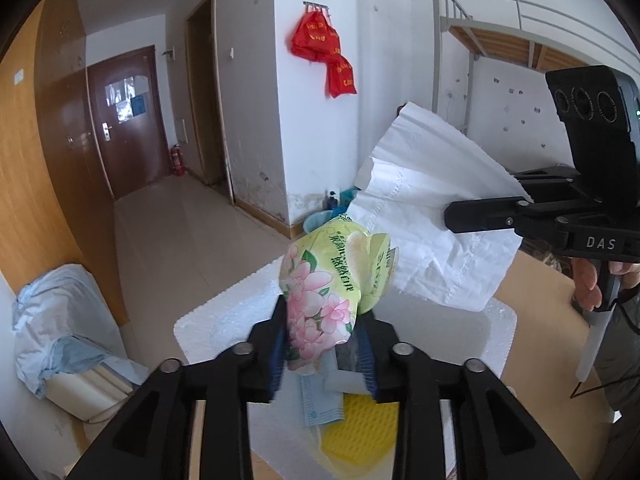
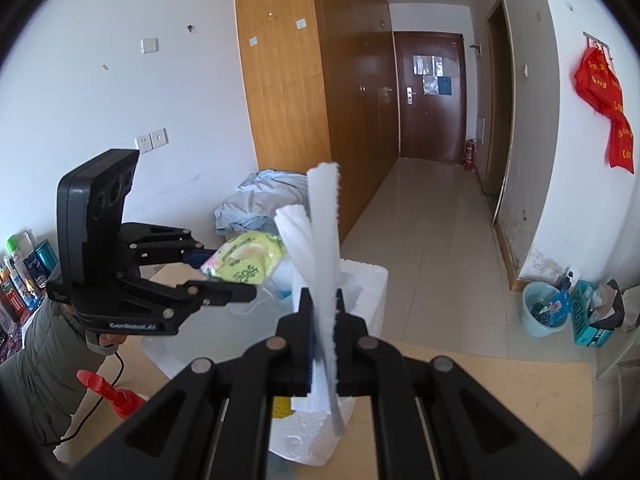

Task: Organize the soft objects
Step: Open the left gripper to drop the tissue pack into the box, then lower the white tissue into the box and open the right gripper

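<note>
White foam box [image 1: 208, 320] at frame centre holding a blue face mask [image 1: 320, 404], left gripper [image 1: 320, 344] clamped on floral tissue pack [image 1: 320, 300] above it, right gripper [image 2: 324, 332] pinched together on white tissue [image 2: 324, 240].

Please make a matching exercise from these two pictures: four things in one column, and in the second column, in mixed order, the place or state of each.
Things:
1. tissue pack
2. white tissue
3. red bags
4. light blue basin

Places or states:
a. on the floor by the wall
b. between the left gripper's fingers
c. hanging from wall hooks
d. pinched in the right gripper

Pairs: 1-b, 2-d, 3-c, 4-a
</note>
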{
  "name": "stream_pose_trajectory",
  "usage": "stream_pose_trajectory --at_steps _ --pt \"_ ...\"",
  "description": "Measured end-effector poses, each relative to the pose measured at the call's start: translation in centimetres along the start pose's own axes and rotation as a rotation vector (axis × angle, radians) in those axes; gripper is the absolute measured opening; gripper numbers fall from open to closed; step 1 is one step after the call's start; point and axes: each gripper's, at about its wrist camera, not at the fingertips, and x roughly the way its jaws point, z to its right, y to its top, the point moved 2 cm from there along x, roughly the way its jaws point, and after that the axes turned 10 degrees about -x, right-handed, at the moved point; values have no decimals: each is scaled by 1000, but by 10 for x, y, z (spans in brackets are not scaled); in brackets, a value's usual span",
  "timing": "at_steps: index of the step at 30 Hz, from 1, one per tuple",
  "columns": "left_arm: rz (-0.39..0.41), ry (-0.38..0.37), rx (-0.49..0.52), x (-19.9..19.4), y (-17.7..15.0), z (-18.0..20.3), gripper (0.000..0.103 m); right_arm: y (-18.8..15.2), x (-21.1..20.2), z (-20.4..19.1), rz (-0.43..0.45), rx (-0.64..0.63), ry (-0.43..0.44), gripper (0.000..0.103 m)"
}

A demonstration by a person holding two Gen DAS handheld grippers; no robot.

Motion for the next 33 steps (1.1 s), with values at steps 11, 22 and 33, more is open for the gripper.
stream_pose_trajectory --at_steps 11,22,33 --pt "22 -3 -32 -7 -3 -6 86 -1 1 -2 -4 2 7 9" --pt "44 19 -68 -20 -14 -13 86 1 11 -11 -24 -21 40 9" --pt "73 32 -73 -29 -25 -16 90 -2 24 -16 -60 -36 76 9"
